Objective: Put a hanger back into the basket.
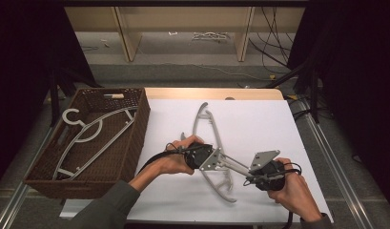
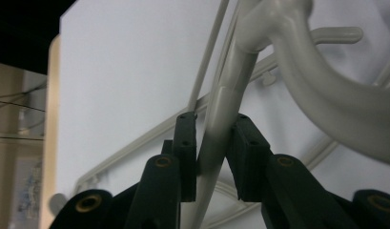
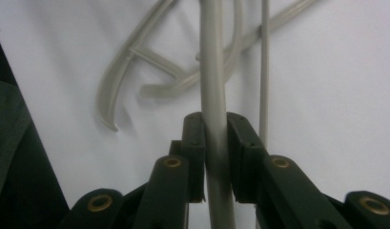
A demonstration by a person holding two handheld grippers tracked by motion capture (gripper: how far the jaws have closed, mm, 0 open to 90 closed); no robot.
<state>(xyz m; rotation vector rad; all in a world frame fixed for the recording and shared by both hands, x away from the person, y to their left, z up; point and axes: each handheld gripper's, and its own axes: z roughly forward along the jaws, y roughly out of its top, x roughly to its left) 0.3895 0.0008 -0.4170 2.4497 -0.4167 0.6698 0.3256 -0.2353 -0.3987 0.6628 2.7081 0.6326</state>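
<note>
Grey plastic hanger (image 1: 229, 164), thin-armed, curved

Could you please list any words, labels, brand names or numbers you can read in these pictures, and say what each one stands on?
None can be read: no lettering shows on the grey hanger held by the left gripper and right gripper, the second hanger beneath it, the hanger in the wicker basket, or the white table sheet.
</note>
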